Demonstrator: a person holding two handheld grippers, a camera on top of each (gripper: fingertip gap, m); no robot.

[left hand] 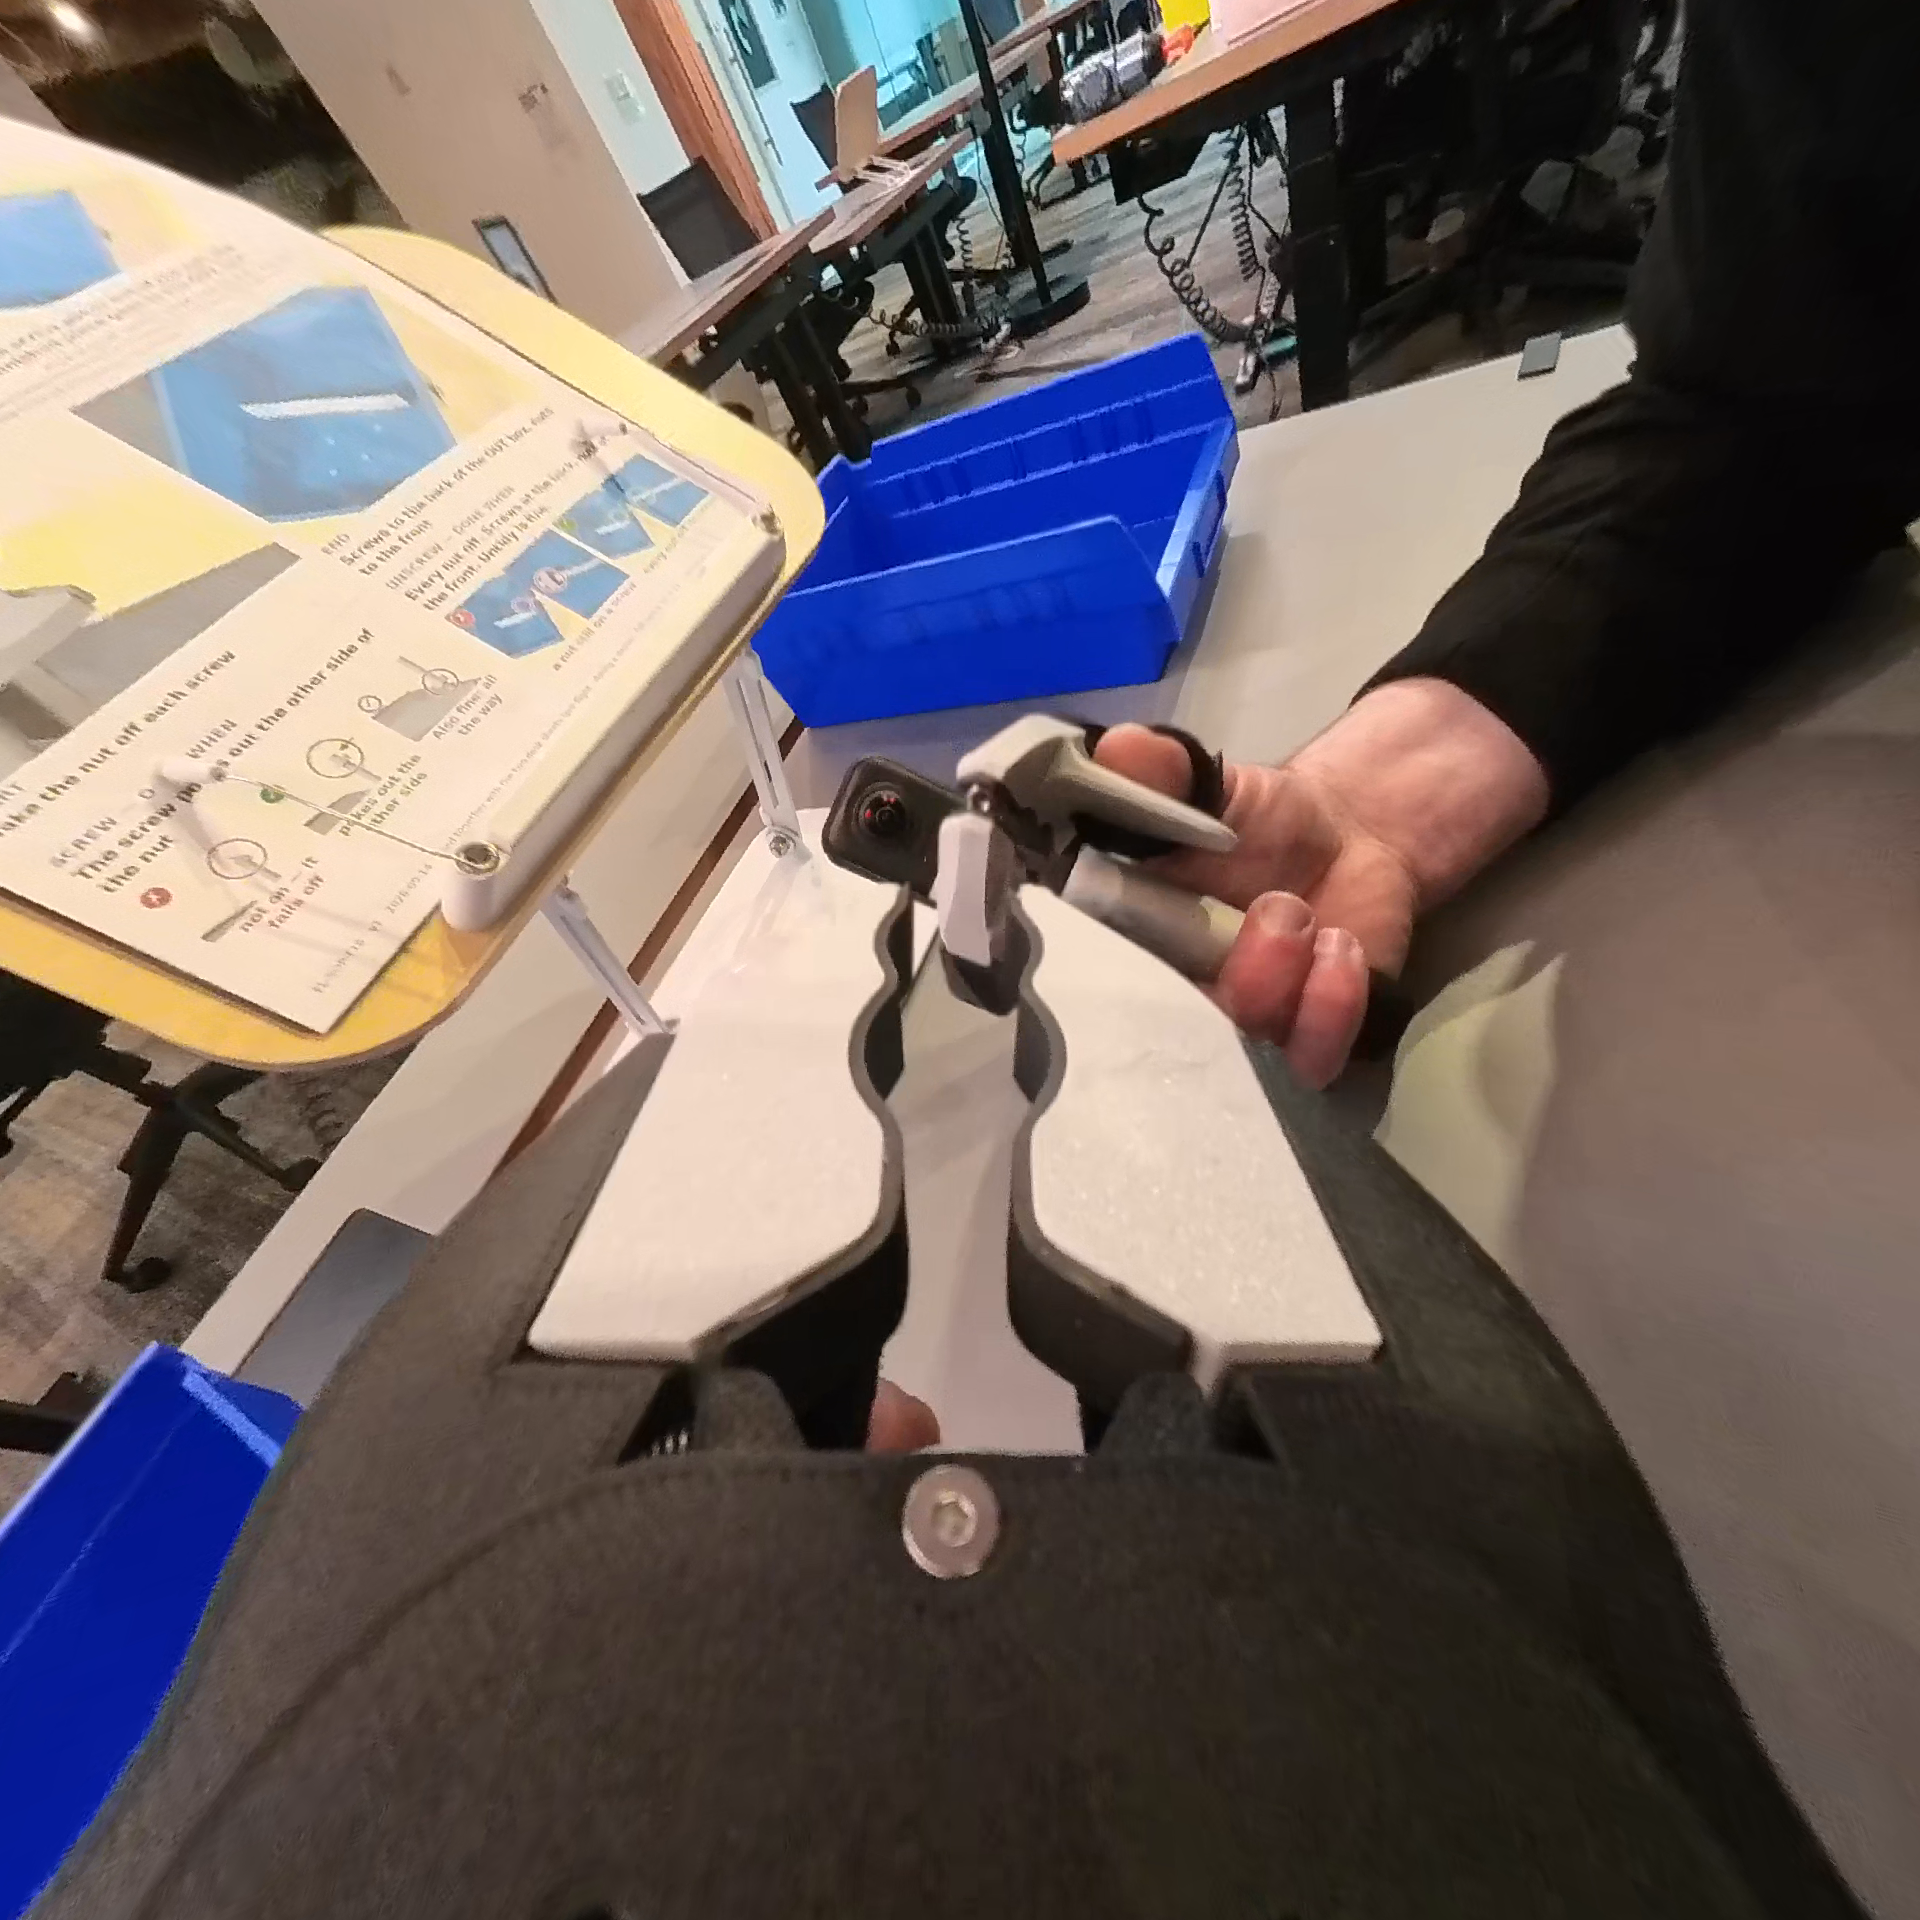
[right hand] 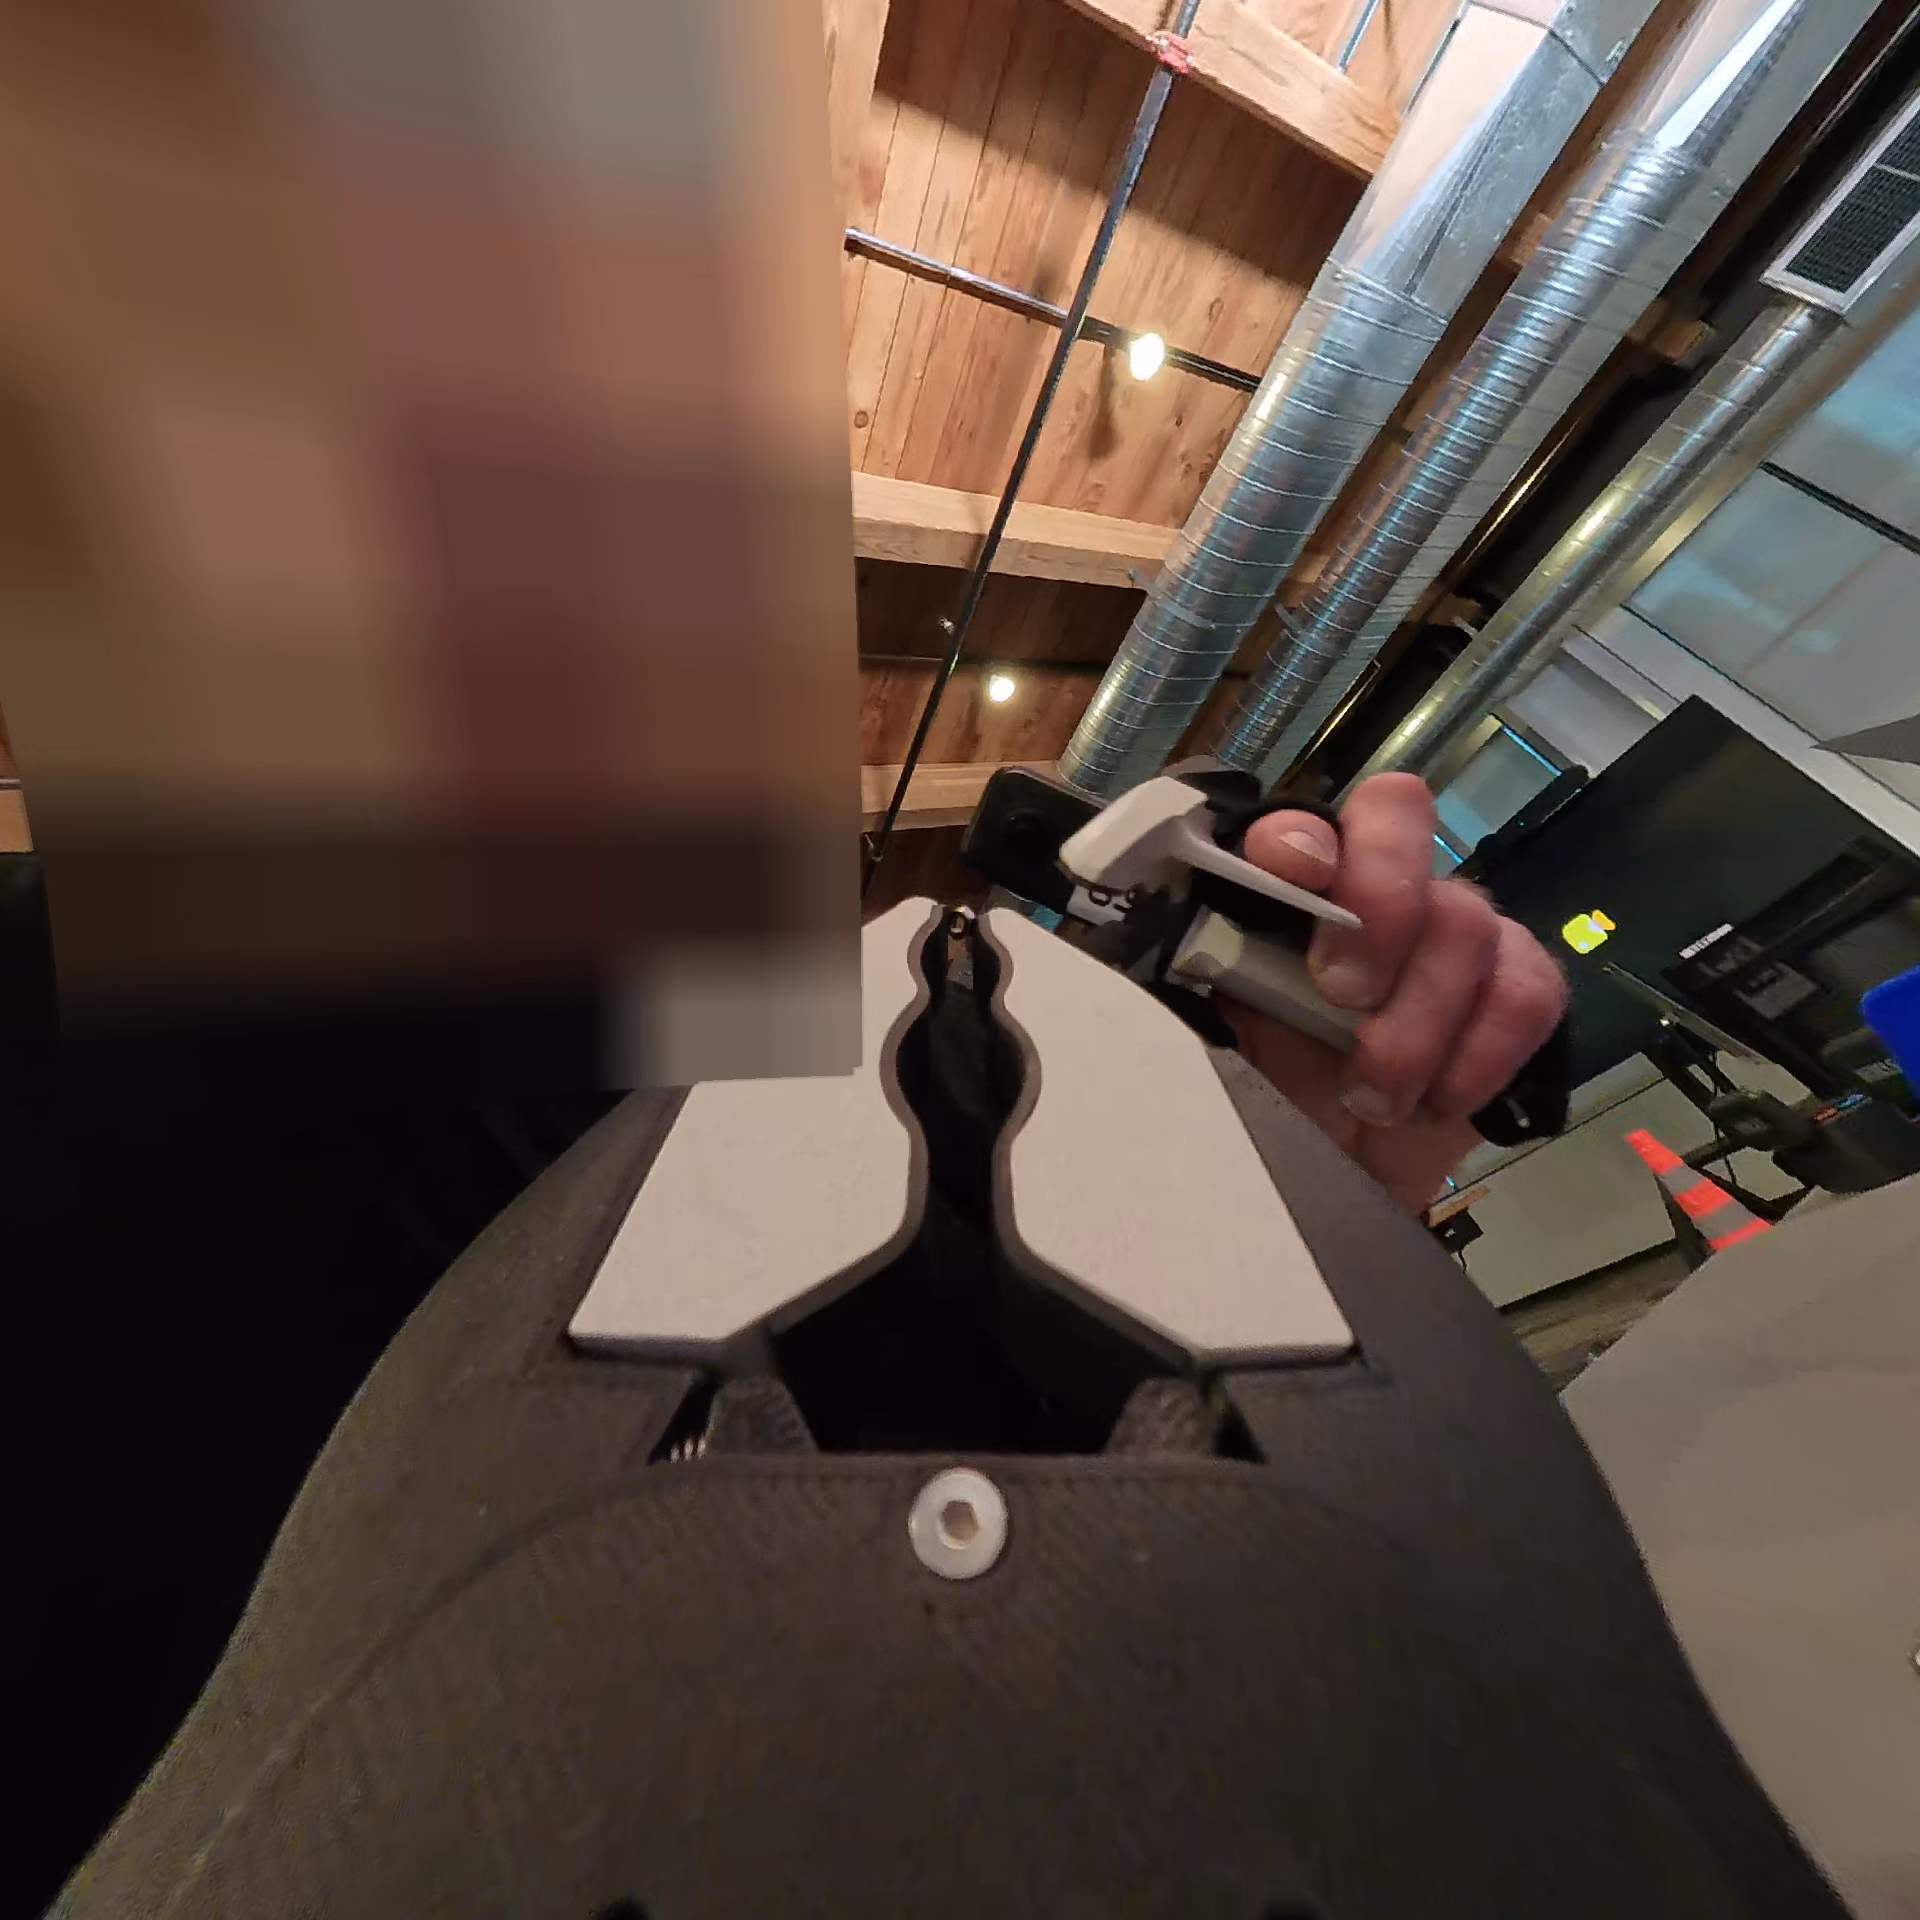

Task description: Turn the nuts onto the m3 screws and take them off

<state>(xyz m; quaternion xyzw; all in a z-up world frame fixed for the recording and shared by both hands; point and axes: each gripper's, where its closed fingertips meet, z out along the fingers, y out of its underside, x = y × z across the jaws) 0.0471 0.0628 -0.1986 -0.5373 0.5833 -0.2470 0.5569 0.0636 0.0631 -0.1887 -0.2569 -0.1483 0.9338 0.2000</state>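
Observation:
My left gripper point(left hand: 966, 925) is over the grey table point(left hand: 1610, 1039), its jaws a finger-width apart. My right gripper point(left hand: 977, 966), held in a hand point(left hand: 1340, 873) with a black sleeve, points its tips into that gap. No screw or nut shows in the left wrist view. In the right wrist view my right gripper point(right hand: 961, 920) is tilted up towards the ceiling. Its tips are nearly closed on a small dark metal piece point(right hand: 957, 918), either a screw or a nut. The left gripper point(right hand: 1101, 842) and its hand point(right hand: 1403, 987) sit just right of those tips.
A blue bin point(left hand: 997, 582) stands on the table behind the grippers, and another blue bin point(left hand: 104, 1558) is at the lower left. A yellow instruction board point(left hand: 364, 623) on a thin stand overhangs the left. The table edge runs along the left, with desks and chairs beyond. Less than 4 cm separates the two grippers' tips.

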